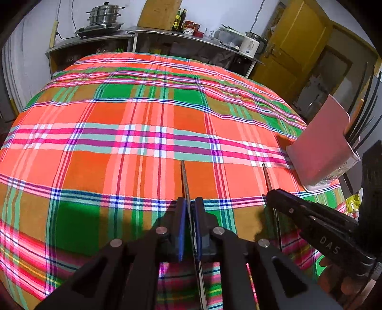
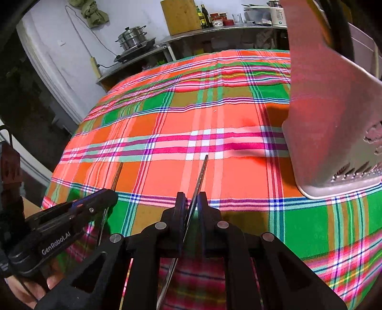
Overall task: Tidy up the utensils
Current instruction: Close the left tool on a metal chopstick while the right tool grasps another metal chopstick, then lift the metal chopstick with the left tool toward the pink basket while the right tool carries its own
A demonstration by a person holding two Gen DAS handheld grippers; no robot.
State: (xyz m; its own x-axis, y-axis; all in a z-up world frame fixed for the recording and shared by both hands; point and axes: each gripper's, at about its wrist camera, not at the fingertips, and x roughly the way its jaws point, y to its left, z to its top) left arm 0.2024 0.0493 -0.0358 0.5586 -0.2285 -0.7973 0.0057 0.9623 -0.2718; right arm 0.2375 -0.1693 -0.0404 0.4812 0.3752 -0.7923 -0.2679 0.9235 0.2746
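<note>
Two thin metal utensils (ends hidden), slanting over the plaid cloth, near a pink holder.

Bright plaid cloth fills my view, orange, green and pink squares spread over the worktop. Behind it I see a steel shelf unit against the white wall, a stacked steel steamer at its left end on a cooker, oil bottles and red-lidded jars mid-shelf, a white kettle to the right. A yellow door stands further right.
</note>
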